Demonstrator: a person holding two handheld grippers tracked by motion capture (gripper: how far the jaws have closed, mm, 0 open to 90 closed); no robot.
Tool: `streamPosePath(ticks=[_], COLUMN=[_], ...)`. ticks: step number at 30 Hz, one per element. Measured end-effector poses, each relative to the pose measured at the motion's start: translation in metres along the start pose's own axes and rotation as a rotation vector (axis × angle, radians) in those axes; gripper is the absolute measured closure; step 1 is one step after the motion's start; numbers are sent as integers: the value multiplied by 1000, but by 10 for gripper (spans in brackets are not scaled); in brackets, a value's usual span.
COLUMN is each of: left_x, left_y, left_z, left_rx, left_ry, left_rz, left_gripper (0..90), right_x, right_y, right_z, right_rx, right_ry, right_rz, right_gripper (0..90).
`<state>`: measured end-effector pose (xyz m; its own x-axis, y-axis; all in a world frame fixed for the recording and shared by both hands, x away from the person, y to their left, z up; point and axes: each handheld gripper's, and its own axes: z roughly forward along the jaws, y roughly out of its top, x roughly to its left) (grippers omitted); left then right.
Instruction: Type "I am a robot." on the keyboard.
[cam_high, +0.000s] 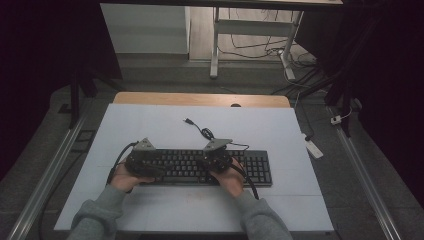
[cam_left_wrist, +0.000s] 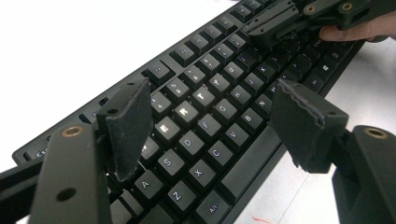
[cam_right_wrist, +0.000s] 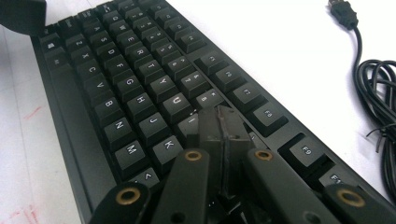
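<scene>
A black keyboard lies across the white table top, and its letter keys show in the left gripper view and the right gripper view. My left gripper hovers over the keyboard's left end. Its jaws stand open above the E, R, T keys with nothing between them. My right gripper is over the middle of the keyboard, its jaws shut and empty. Their tips are down at the keys beside U and K. Whether a key is pressed I cannot tell. The right gripper also appears ahead of the left one.
The keyboard's black cable lies coiled behind it on the white surface, with its USB plug loose. The table's wooden far edge runs behind. On the floor beyond are desk legs and cables.
</scene>
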<state>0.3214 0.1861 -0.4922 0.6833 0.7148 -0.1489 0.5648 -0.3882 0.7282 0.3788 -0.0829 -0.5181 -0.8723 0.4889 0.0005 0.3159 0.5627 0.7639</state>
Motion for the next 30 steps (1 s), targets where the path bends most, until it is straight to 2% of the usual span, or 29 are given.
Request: streamPosePath(ticks=[10,18,30], left_x=[0,1,1], left_y=[0,0,0], left_z=[0,0,0], left_rx=[2,-2,-5], left_ry=[1,2,11], left_rz=[2,1,0], left_gripper=[299,298,298], right_x=[1,3,-3], right_y=[0,2,-15], right_z=[2,-15,-58], right_rx=[15,-30,-89], right_ry=[-8,-8,-53], right_rz=[7,8,44], right_gripper=[896,891,659])
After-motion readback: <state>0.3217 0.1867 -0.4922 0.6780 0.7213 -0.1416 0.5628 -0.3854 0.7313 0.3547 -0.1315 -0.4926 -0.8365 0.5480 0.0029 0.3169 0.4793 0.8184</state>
